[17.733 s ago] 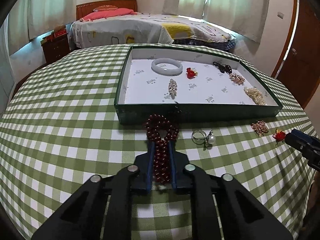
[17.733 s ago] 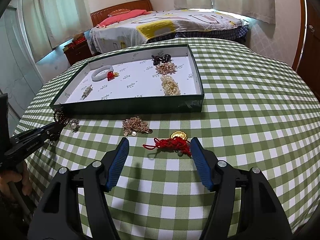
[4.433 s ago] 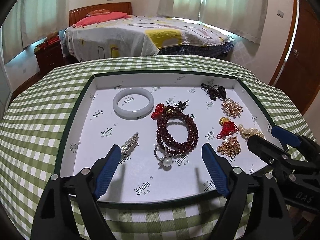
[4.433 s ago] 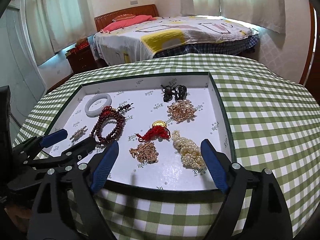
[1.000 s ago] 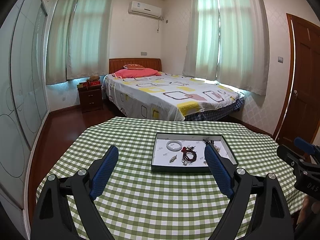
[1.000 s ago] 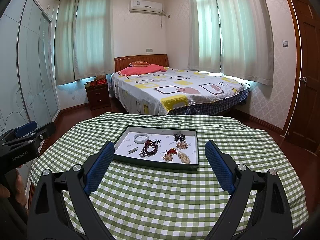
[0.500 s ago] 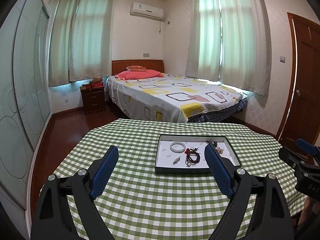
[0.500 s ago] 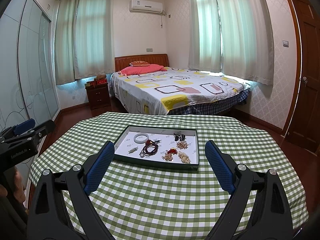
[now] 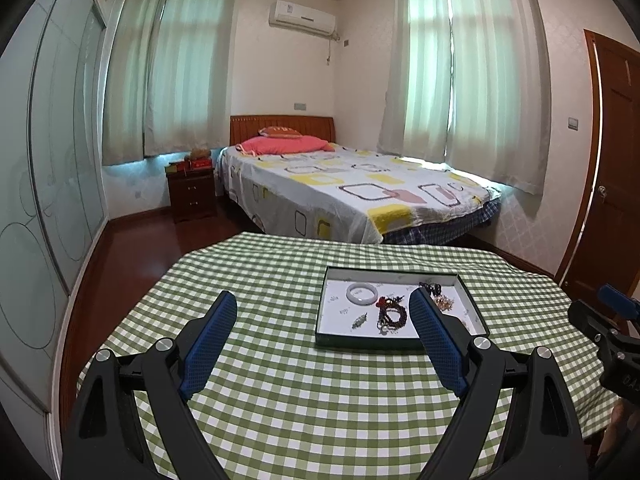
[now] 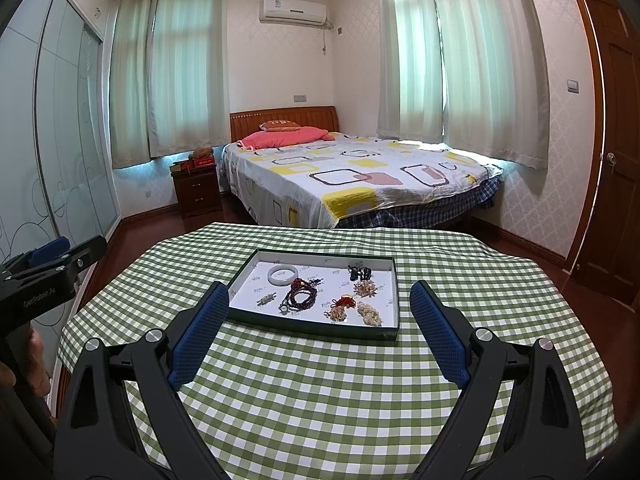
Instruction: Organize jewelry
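A green-walled tray (image 10: 312, 330) with a white floor sits on the green checked table (image 10: 320, 392). Inside lie a pale bangle (image 10: 283, 274), dark red beads (image 10: 301, 297), a red knot charm (image 10: 346, 301), a pearl cluster (image 10: 370, 313), gold pieces and a dark piece at the back. The left wrist view shows the same tray (image 9: 368, 340), bangle (image 9: 361, 293) and beads (image 9: 393, 315). My left gripper (image 9: 322, 332) and right gripper (image 10: 319, 322) both stand open, held well back from the tray, nothing between their fingers.
A bed (image 10: 352, 172) with a patterned cover stands beyond the table, a nightstand (image 10: 198, 188) to its left. A wooden door (image 10: 612, 152) is at the right, a glass wardrobe (image 10: 52, 140) along the left wall. The other gripper shows at each view's edge.
In the left wrist view the tray has drifted slightly right and the room slightly down over the last second. The right wrist view is unchanged. Both grippers stay open.
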{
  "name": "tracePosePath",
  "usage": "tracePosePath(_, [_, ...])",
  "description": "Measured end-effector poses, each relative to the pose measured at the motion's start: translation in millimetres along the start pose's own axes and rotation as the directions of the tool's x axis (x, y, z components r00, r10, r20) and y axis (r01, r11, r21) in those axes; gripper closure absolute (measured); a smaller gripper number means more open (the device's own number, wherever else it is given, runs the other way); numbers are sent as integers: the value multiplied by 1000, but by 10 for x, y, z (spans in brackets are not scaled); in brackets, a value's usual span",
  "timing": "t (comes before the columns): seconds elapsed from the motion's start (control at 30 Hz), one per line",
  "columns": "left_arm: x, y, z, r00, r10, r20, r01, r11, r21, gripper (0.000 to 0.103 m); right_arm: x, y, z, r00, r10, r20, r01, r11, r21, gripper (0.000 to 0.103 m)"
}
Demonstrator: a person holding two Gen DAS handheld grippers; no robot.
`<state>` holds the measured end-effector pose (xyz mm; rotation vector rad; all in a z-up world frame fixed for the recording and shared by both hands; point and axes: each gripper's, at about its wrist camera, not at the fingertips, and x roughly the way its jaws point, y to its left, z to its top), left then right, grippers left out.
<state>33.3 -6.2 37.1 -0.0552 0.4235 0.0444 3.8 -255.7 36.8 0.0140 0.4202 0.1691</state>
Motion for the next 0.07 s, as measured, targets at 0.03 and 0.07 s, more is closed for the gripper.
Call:
tracePosePath(0.03, [34, 9, -7, 1000, 2, -8, -2, 1000, -1, 18, 12, -3, -9, 1000, -1, -1, 1, 1000, 2, 13])
tracePosePath(0.07, [62, 18, -15, 1000, 3, -15, -3, 1000, -2, 18, 25, -7, -25, 1000, -3, -3, 3, 1000, 5, 13])
